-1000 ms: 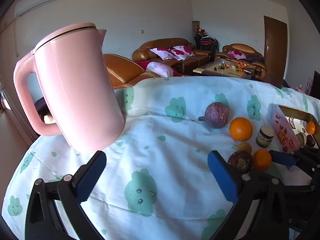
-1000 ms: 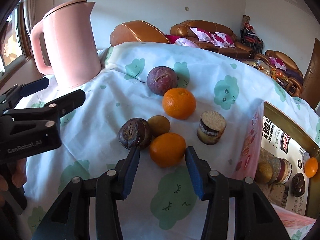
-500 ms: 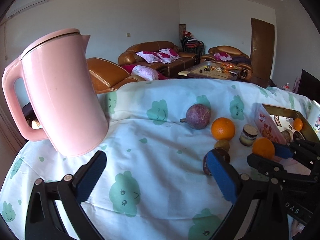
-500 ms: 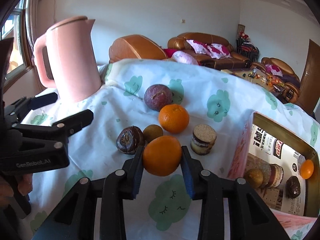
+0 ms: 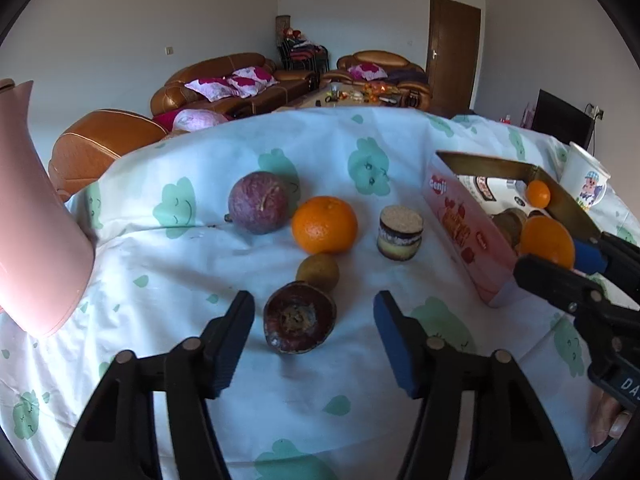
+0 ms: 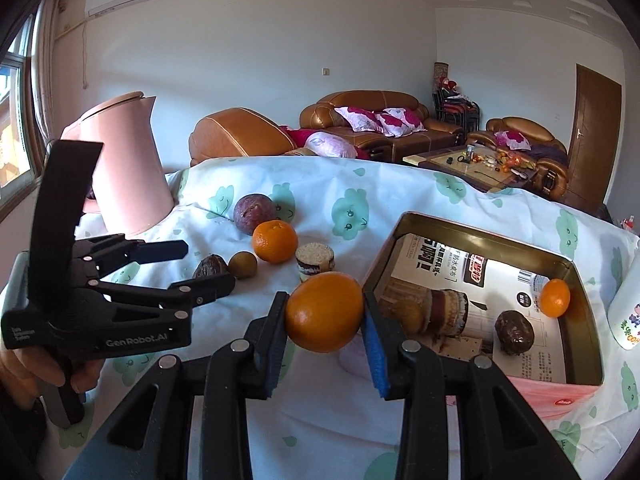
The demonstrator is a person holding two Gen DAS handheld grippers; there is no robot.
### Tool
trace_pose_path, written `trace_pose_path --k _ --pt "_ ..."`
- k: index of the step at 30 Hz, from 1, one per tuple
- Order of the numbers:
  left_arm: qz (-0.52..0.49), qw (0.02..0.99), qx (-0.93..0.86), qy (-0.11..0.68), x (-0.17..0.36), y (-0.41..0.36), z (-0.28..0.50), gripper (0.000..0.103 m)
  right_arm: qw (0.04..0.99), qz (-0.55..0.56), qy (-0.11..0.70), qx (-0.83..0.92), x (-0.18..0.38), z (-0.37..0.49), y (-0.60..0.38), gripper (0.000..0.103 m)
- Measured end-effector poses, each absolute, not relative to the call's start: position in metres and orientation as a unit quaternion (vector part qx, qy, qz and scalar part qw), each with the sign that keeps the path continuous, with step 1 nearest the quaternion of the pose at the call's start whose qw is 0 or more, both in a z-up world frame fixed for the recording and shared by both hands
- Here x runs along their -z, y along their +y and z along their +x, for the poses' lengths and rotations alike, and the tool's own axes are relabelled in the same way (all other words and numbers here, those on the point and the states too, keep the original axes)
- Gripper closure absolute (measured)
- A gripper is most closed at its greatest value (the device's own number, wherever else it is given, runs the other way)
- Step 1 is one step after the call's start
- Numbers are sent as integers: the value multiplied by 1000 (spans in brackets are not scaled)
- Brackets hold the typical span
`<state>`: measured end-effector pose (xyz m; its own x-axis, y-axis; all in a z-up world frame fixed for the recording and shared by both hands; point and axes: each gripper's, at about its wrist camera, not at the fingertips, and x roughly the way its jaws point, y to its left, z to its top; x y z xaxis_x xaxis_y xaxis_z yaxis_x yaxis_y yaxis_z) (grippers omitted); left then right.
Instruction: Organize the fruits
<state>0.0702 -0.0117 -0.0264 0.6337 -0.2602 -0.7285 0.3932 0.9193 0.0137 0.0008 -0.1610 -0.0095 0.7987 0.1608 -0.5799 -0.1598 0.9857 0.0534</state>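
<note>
We have the right hand-held gripper [image 6: 324,314] clamped on an orange [image 6: 323,312], lifted clear of the table [image 6: 400,184] just left of the tin box [image 6: 480,232]. Our left hand-held gripper [image 5: 314,320] is closing around a dark brown fruit [image 5: 299,318]; the pads stand just beside it, not yet touching. That fruit lies with its hollow end facing us. Beyond it sit a small yellowish fruit [image 5: 318,271], a second orange [image 5: 324,224], a purple passion fruit [image 5: 258,202] and a round layered cake [image 5: 401,232]. The box holds a small orange [image 6: 555,297], a dark fruit [image 6: 514,332], a brownish fruit [image 6: 408,314] and another layered cake [image 6: 446,312].
</note>
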Motion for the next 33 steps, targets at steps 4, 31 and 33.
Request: trace_pose_path --k 4,31,33 --pt "60 893 170 413 34 -3 81 64 946 8 313 -82 13 4 -166 66" --pt "29 957 34 287 4 -5 23 65 958 17 267 -99 -3 -8 -164 66" --pt "28 956 40 289 5 -11 19 65 958 15 268 -101 -3 -9 -164 66"
